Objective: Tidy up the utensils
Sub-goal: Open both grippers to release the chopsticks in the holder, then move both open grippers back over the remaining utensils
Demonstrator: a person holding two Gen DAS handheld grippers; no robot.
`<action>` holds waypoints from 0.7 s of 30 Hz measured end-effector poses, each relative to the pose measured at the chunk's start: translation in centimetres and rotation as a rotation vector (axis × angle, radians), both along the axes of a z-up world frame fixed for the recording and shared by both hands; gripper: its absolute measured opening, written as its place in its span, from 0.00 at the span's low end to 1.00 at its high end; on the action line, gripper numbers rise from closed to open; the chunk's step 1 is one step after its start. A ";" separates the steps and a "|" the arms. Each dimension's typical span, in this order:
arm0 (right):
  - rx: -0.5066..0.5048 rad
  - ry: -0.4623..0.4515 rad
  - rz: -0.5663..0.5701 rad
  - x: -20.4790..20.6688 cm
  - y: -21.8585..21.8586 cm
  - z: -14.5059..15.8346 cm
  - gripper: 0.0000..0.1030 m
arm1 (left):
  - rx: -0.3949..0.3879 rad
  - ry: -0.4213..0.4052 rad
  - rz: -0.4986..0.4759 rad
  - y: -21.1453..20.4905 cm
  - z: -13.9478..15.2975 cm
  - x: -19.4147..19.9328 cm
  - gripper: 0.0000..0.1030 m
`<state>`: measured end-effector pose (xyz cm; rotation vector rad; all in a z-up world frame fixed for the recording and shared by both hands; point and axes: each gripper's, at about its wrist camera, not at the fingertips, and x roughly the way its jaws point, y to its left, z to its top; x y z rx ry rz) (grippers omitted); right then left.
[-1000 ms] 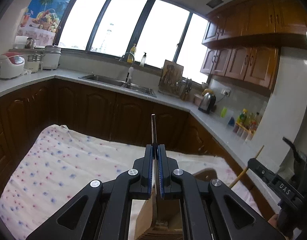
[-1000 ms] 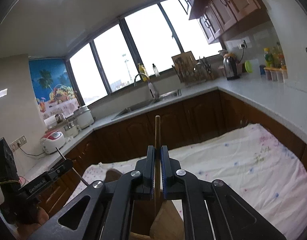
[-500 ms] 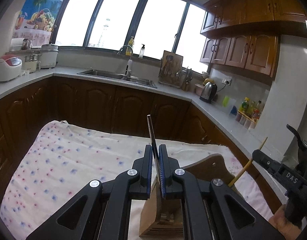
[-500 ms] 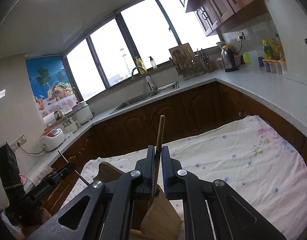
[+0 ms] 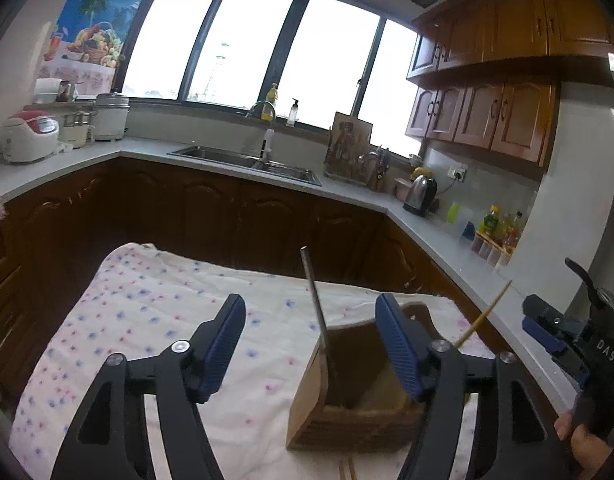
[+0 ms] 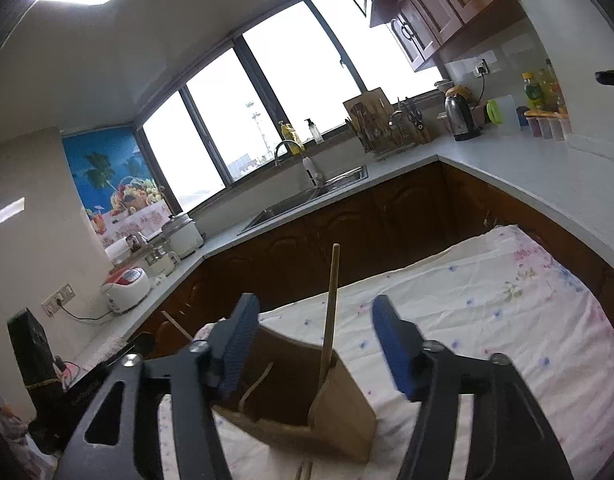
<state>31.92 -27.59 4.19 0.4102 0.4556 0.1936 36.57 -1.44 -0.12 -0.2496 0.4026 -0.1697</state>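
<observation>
The left tool (image 5: 309,344) has its blue-padded jaws apart and opening, and a thin metal utensil handle (image 5: 315,300) stands free in the gap between them, touched by neither pad. That handle leans slightly and drops into the open top of a wooden utensil holder (image 5: 307,404) which sits on the tabletop, on a white cloth with small blue and pink dots (image 5: 147,320), towards the cloth's near right corner as the left wrist view shows it. A thin bamboo stick (image 5: 487,312) rises out of the holder at its far right side.

The right tool (image 6: 315,344) is likewise spread and opening, with a wooden-handled utensil (image 6: 331,300) standing between the pads and clear of both; its lower end is down in the same holder (image 6: 347,408), against the near right wall. In this view the holder sits near the cloth's (image 6: 507,320) left edge.

At the right edge of the left wrist view the other tool appears, gripped by a hand (image 5: 583,440). Behind the tabletop run dark wooden cabinets, a grey counter with a sink (image 5: 247,162) under wide windows, and a kettle (image 5: 421,196) near the corner
</observation>
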 end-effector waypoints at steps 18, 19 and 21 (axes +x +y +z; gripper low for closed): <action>-0.052 0.131 -0.034 -10.4 -0.7 -1.8 0.84 | -0.004 0.124 -0.025 2.0 0.2 -11.2 0.80; -0.062 0.146 -0.041 -11.0 -0.6 -2.1 0.87 | 0.005 0.139 -0.032 1.8 0.0 -11.6 0.80; -0.067 0.170 -0.046 -11.9 -0.5 -2.7 0.89 | 0.016 0.164 -0.040 1.7 -0.3 -12.3 0.80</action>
